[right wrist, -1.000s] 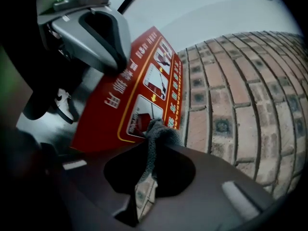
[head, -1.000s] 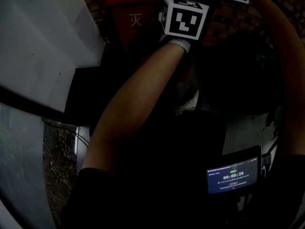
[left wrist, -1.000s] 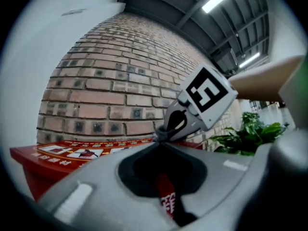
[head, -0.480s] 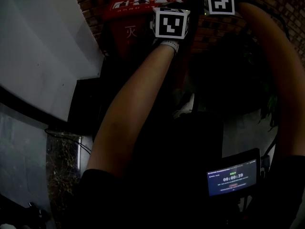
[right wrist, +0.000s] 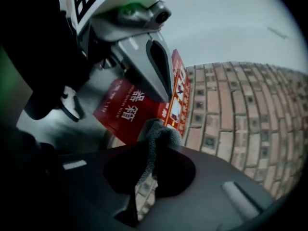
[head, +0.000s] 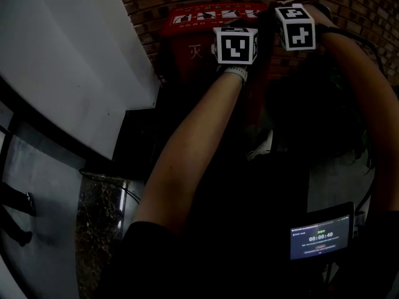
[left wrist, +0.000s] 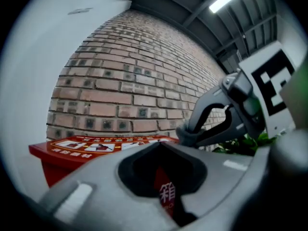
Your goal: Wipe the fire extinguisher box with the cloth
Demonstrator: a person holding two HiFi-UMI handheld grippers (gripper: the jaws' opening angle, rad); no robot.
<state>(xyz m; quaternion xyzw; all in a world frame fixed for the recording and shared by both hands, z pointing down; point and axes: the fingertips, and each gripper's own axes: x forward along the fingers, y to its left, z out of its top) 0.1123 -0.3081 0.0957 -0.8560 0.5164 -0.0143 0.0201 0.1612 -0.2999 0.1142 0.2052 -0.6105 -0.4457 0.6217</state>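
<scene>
Left gripper [left wrist: 161, 145]: jaws pressed together tip to tip, nothing between them. The gap behind the tips shows only a strip of the red box front beyond.

Right gripper [right wrist: 155, 146]: jaws closed on the grey cloth [right wrist: 156, 131]. A bunched tuft sticks out past the tips and a strand runs back through the gap behind them.

Fire extinguisher box [head: 209, 16]: red, standing against the brick wall [left wrist: 134, 66], at the top of the head view just beyond both grippers. A pale wall panel [head: 68, 61] lies to its left. The cloth tuft sits at the box's top edge near one end. Cannot tell whether it touches.

Counts: two grippers, each with one marker cube, left [head: 235, 45] and right [head: 296, 27]. One cloth. One box. One lit screen [head: 320, 236] at the lower right of the head view. One leafy plant [left wrist: 243, 146] beside the box.

Hard to read: the head view is very dark. The left forearm [head: 199, 136] covers the middle and lower front of the box there, and neither pair of jaws shows past the cubes. Most of the print on the box is too small or cut off to read.
</scene>
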